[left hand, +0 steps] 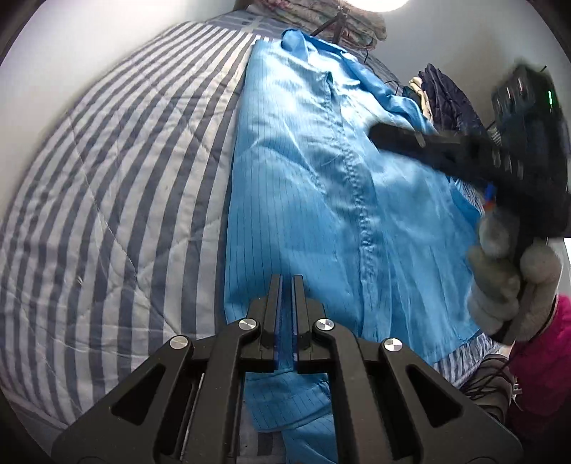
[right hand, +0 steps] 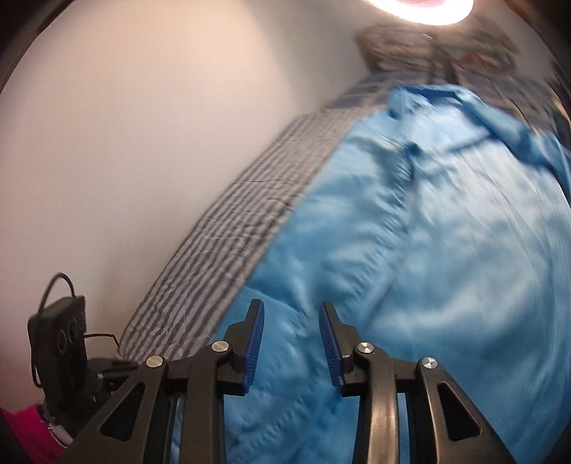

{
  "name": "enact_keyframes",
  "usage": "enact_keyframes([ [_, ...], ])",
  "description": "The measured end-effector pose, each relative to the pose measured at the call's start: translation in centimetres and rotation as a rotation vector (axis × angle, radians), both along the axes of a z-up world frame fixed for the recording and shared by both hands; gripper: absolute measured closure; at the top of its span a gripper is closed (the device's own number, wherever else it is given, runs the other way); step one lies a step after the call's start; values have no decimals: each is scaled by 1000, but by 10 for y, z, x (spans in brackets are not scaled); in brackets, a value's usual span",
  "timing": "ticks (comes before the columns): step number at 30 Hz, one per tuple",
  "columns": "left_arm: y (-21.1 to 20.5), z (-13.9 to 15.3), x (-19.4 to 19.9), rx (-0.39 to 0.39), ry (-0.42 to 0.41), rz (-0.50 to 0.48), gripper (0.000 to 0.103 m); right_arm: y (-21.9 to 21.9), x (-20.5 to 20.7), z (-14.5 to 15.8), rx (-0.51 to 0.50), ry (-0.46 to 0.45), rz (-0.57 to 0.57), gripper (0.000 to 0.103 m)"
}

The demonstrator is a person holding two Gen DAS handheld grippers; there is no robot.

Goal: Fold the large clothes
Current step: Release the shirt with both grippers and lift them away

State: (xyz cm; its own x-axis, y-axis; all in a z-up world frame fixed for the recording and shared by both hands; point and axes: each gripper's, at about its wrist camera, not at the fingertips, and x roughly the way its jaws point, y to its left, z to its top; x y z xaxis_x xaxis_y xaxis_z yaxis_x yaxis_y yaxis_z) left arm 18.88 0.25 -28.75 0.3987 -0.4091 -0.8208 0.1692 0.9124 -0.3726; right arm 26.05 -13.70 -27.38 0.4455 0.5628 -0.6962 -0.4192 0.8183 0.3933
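Note:
A large light-blue garment (left hand: 321, 185) with a front placket lies lengthwise on a striped bed. My left gripper (left hand: 287, 282) is at its near hem, its jaws nearly closed with only a thin gap, and blue fabric shows under it; a hold on the cloth cannot be confirmed. My right gripper (right hand: 292, 314) is open and empty above the blue garment (right hand: 446, 250); that view is blurred by motion. In the left wrist view the right gripper's black fingers (left hand: 399, 135) reach over the garment's right side, held by a gloved hand (left hand: 506, 271).
The bed has a blue-and-white striped quilt (left hand: 117, 185) along a white wall. Folded floral bedding (left hand: 321, 18) lies at the far end. A pile of dark clothes (left hand: 446, 96) sits at the far right. A bright lamp glares at the top.

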Motion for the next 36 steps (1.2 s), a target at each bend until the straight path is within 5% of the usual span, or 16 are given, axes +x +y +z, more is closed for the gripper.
enact_keyframes([
  [14,7,-22,-13,42,43,-53,103,98,43,-62,-189,71,164,80],
  [21,36,1,-28,-79,12,-24,103,64,10,-11,-98,-7,94,73],
  [29,7,-27,-42,-22,106,-87,103,-7,-73,48,-63,-169,-20,50],
  [36,8,-2,-52,58,23,-74,103,-81,-113,71,-170,-230,-185,24],
])
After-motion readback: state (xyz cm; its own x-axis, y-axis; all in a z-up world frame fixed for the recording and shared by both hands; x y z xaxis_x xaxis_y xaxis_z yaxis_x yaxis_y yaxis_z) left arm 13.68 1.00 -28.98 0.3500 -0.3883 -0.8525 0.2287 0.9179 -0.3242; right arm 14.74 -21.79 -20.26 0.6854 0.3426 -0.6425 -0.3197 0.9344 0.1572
